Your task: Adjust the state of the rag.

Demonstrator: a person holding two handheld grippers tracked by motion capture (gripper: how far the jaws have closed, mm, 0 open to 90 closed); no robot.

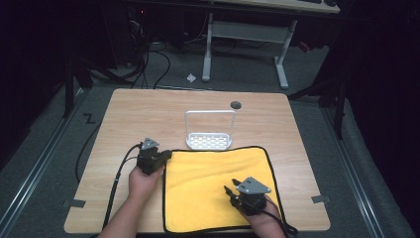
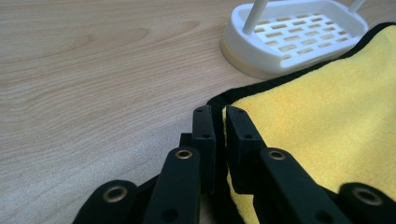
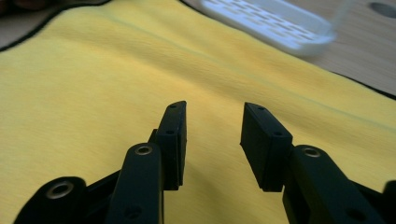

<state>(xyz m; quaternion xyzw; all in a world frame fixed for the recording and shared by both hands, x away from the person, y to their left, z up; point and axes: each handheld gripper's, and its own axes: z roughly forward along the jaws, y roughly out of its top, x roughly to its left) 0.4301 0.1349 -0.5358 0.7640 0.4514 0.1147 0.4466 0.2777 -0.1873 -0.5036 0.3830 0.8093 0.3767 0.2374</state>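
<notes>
A yellow cloth [image 1: 218,188] with a black hem lies flat on the near half of the wooden table [image 1: 148,114]. My left gripper [image 1: 167,154] is at the cloth's far left corner. In the left gripper view its jaws [image 2: 219,112] stand almost together, pinching the black hem of the cloth [image 2: 317,116]. My right gripper [image 1: 229,186] hovers low over the cloth's near right part. In the right gripper view it [image 3: 212,109] is open, and between the fingers there is just the flat yellow cloth [image 3: 93,70] beneath.
A white slotted dish with a tall handle loop [image 1: 209,141] stands just beyond the cloth's far edge, close to the left gripper [image 2: 294,37]. A dark round hole [image 1: 236,105] sits in the tabletop behind it. Cables trail from both grippers toward the near edge.
</notes>
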